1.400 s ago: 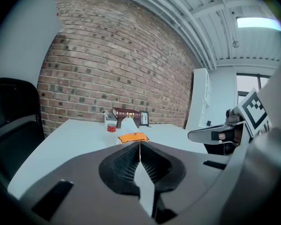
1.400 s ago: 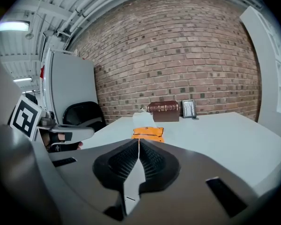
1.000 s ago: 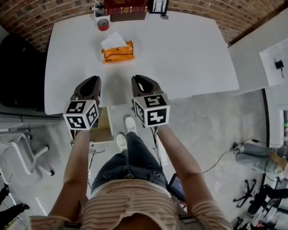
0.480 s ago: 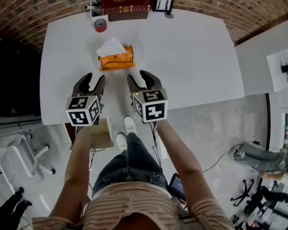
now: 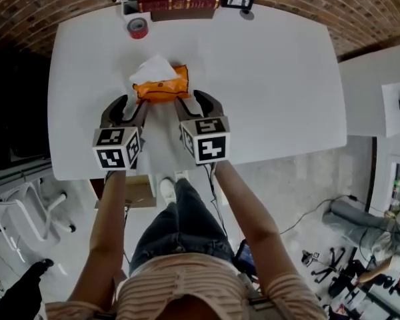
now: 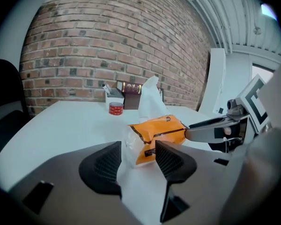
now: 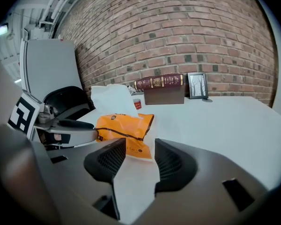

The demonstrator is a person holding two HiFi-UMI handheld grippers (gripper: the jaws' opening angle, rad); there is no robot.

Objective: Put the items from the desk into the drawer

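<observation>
Left gripper (image 5: 127,105) and right gripper (image 5: 197,100): jaws wide, just been opening, gripping nothing, tips just beside orange tissue pack (image 5: 161,87) corners; white desk (image 5: 273,79) open rightward.

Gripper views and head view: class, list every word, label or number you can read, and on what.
No text is legible.
Orange tissue pack: small dark print, too blurred to read.
Red book: gold spine lettering, too small to read.
Left marker cube, right marker cube: square patterns, no words.
</observation>
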